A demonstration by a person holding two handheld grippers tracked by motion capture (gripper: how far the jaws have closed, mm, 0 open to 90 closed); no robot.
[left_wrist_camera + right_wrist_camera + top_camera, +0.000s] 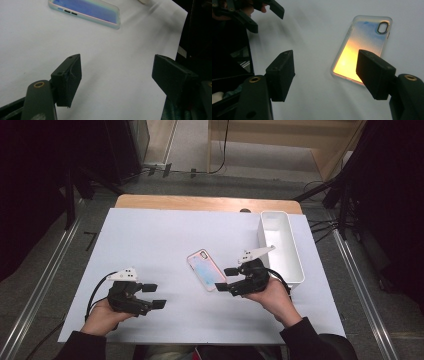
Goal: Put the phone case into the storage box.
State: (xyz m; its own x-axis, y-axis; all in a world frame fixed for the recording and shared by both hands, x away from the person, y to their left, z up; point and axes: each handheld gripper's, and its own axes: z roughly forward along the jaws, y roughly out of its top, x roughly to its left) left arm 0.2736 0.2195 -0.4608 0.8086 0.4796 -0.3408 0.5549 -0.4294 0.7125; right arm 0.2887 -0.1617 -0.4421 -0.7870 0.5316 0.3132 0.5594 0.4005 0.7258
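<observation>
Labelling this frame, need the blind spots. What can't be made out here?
- Phone case, right gripper view: near corner hidden behind the right gripper jaw.
- Phone case, left gripper view: one end cut off by the top edge.
- White bin, high view: inside washed out; contents unreadable.
- Dark spot at the table's far edge, high view: too small to identify.
- Left gripper: open, nothing between the jaws.

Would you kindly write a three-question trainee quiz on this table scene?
1. True or false: the phone case lies inside the white bin.
2. Which gripper is nearer the case: A) left gripper B) right gripper?
3. Fill in: both grippers' jaws stand ____.

Key: 1 false, the case lies on the white sheet beside the bin; 2 B; 3 open.
</observation>
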